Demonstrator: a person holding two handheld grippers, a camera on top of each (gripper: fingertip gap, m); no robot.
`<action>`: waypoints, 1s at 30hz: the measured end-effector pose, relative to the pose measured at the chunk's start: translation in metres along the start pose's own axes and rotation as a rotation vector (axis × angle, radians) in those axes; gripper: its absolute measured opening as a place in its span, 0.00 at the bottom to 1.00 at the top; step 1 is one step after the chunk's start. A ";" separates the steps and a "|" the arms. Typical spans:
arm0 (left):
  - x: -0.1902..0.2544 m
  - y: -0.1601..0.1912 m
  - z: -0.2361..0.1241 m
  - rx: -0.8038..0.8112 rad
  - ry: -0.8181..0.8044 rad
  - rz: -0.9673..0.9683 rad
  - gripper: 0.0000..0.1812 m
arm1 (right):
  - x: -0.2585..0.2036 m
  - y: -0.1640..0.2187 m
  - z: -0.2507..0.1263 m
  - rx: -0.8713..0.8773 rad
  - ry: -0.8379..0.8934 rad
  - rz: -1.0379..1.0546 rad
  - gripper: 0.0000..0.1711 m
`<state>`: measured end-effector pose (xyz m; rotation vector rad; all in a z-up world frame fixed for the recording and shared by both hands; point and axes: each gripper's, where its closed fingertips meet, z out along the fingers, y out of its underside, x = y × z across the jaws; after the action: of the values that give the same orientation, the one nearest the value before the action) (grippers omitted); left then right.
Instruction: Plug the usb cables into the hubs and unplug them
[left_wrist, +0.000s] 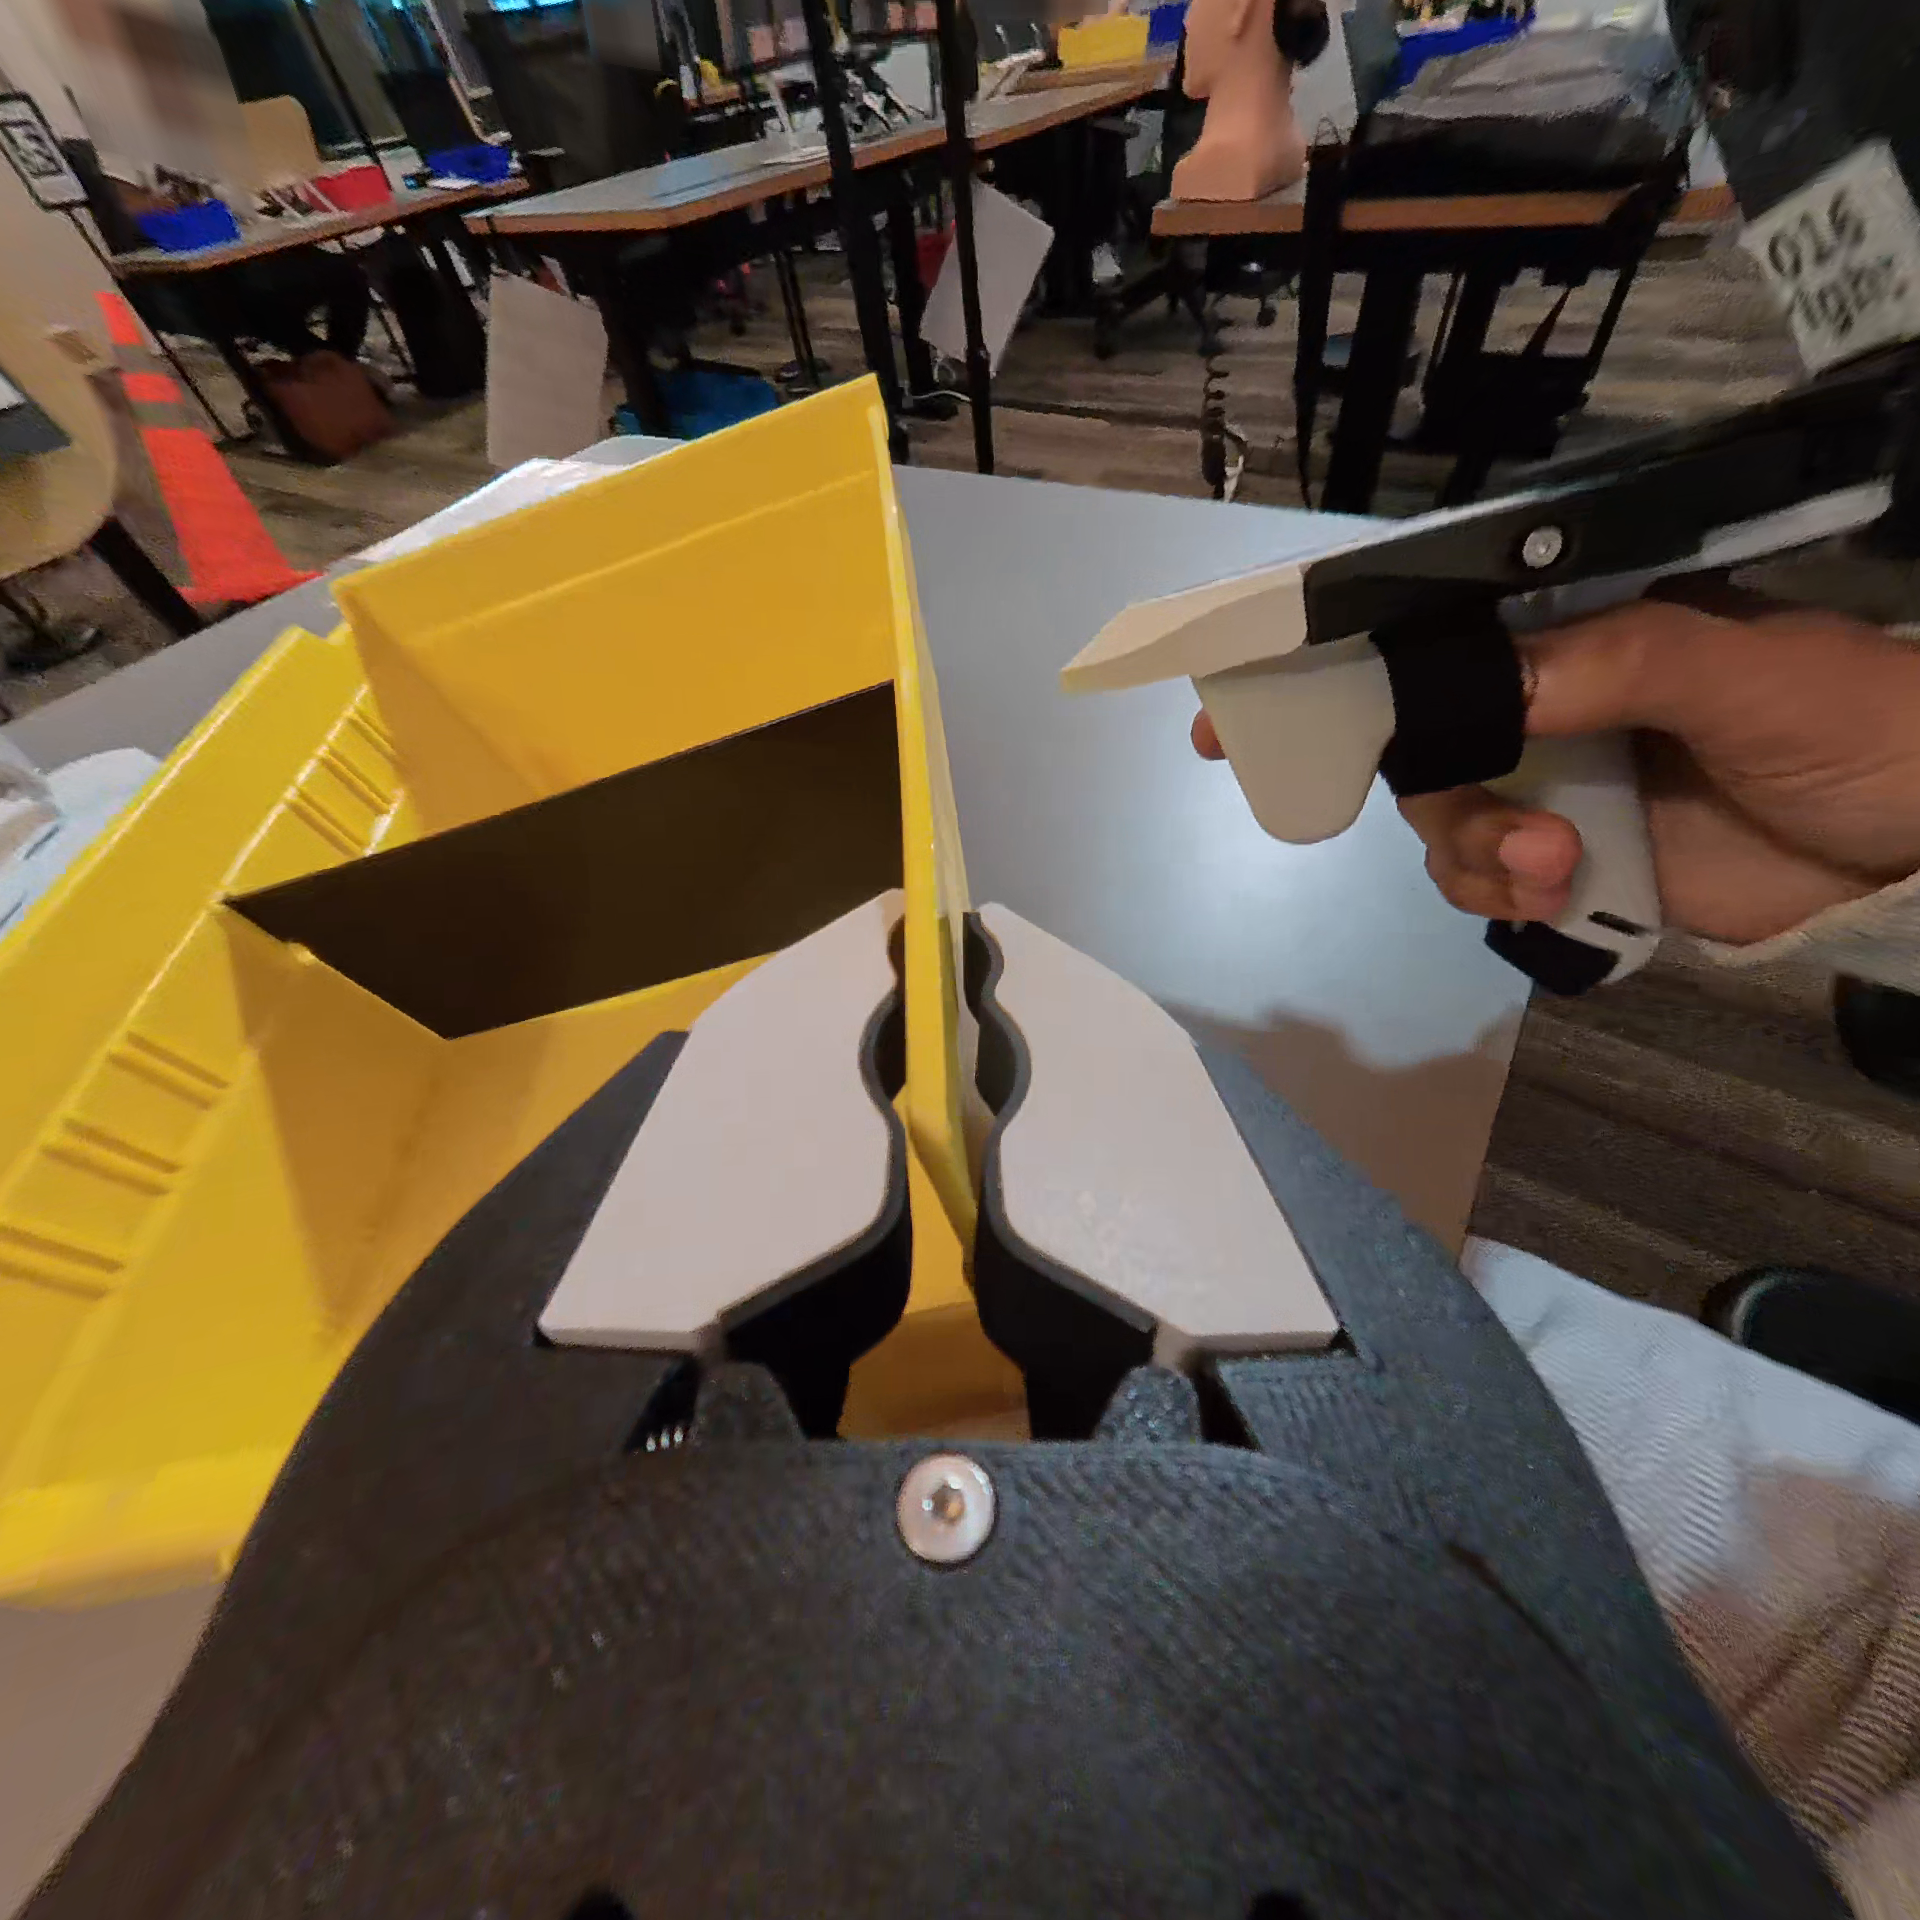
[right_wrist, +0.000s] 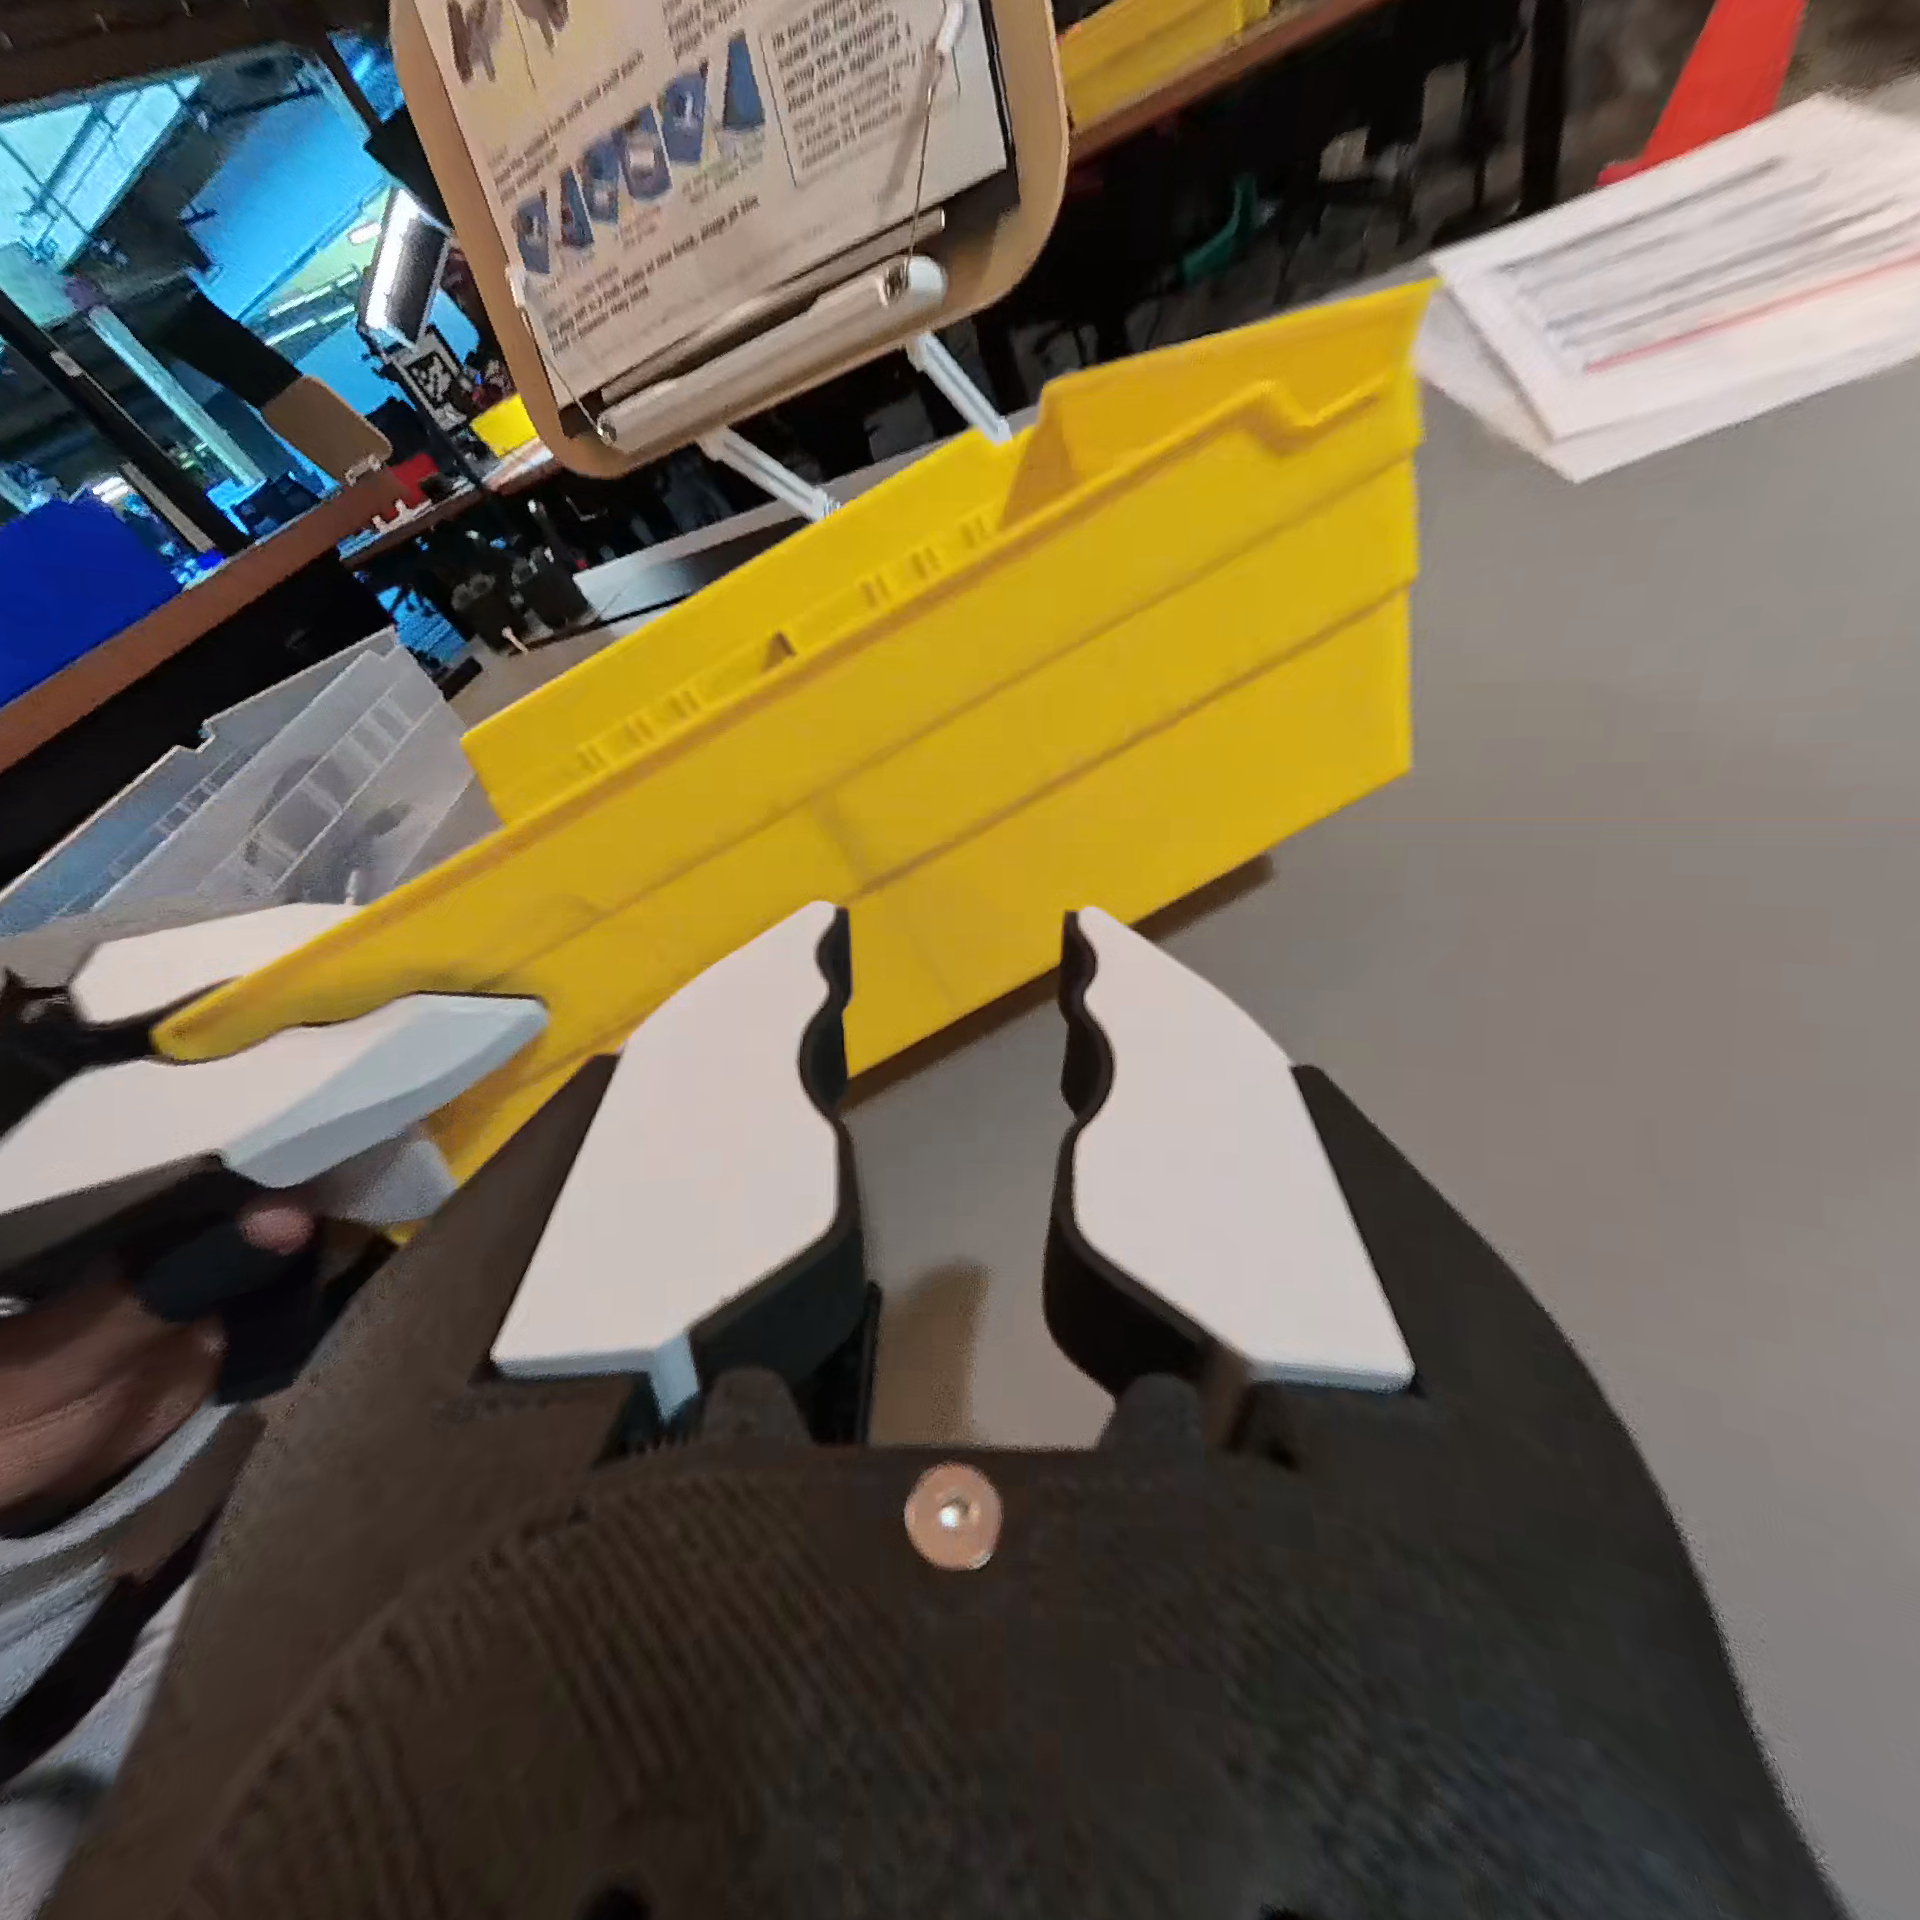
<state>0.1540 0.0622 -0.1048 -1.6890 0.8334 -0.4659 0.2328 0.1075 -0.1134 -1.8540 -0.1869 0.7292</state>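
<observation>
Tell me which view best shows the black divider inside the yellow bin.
The left wrist view: the black divider stands across the yellow bin, seen from above its open top. The right wrist view shows only the bin's outer side wall; the divider is hidden.

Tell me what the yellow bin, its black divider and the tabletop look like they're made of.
Yellow bin: apparently moulded plastic, slightly glossy, with ribs and slots along its walls.
Black divider: a thin, flat, matte sheet, plastic or card; I cannot tell which.
Tabletop: smooth grey surface, probably laminate, with a soft sheen reflecting light.
</observation>
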 end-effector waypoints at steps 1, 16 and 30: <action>0.005 0.004 0.006 -0.011 0.013 0.025 0.04 | 0.000 0.003 -0.001 -0.014 -0.005 0.008 0.23; 0.030 0.009 -0.062 0.142 0.354 -0.383 0.46 | -0.058 -0.002 -0.020 0.092 -0.158 -0.029 0.51; -0.018 0.068 -0.101 -0.013 0.252 -0.460 0.48 | -0.066 0.050 0.022 -0.143 0.022 -0.270 0.56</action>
<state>0.0535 0.0001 -0.1388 -1.8602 0.6192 -1.0047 0.1578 0.0746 -0.1369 -1.9228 -0.4761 0.5194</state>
